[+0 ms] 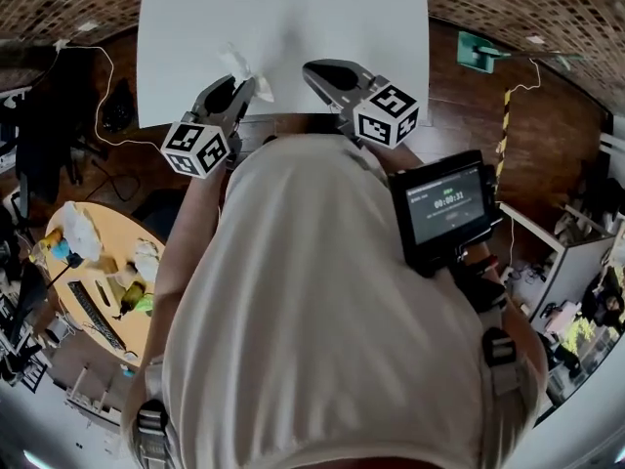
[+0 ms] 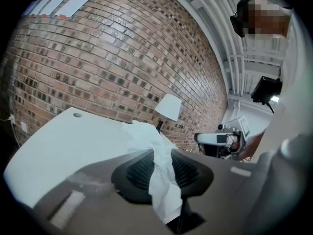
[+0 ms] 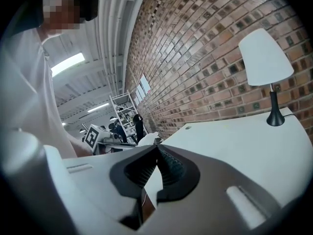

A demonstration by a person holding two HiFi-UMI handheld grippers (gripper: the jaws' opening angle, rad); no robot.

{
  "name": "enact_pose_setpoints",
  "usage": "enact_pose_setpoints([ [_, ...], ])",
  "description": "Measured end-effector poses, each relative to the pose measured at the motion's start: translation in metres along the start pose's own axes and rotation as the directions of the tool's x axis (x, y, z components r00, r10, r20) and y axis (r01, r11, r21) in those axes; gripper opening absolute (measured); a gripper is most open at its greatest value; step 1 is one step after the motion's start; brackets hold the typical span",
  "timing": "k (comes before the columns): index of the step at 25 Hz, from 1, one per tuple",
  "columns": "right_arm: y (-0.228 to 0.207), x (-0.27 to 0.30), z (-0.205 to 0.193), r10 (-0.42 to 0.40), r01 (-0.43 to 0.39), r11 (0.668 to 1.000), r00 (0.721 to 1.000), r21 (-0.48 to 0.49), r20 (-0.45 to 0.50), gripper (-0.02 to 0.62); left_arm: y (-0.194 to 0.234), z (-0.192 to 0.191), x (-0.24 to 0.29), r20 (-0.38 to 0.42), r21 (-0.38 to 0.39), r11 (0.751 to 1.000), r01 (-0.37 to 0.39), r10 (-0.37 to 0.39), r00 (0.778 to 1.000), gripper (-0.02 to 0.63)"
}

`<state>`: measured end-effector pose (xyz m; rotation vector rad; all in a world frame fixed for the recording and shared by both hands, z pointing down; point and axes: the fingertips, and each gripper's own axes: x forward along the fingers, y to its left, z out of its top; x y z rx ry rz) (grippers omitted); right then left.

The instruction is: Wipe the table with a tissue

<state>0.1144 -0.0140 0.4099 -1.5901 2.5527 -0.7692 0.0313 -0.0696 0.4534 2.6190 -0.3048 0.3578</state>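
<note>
White shirt [image 1: 322, 311], grey left gripper [image 1: 254, 87], grey right gripper [image 1: 311, 68], black-and-white marker cubes [image 1: 195, 148], black ribbed fingers [image 2: 138, 173]

Looks like a lab or workshop. Bare brick wall [image 2: 98, 72] beyond the white table [image 1: 283, 27]. Cluttered round bench [image 1: 122, 233] and loose cables [image 1: 107, 76] lie left of the left gripper [image 1: 252, 88].

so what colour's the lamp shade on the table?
White lamp shade on a dark stem; the right gripper view shows it best.
</note>
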Motion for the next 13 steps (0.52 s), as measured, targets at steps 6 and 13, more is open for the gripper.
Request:
enact_pose_setpoints([
  [6, 0.022, 0.010, -0.007, 0.009, -0.010, 0.999, 1.000, -0.031, -0.018, 0.008, -0.001, -0.002, -0.023, 0.013, 0.018, 1.000, 0.003, -0.003, 1.000, 0.100],
  [13, 0.056, 0.014, -0.024, 0.016, -0.018, 0.999, 0.999, -0.041, -0.044, 0.008, -0.007, -0.021, -0.058, -0.002, -0.011, 1.000, -0.005, 0.005, 1.000, 0.100],
])
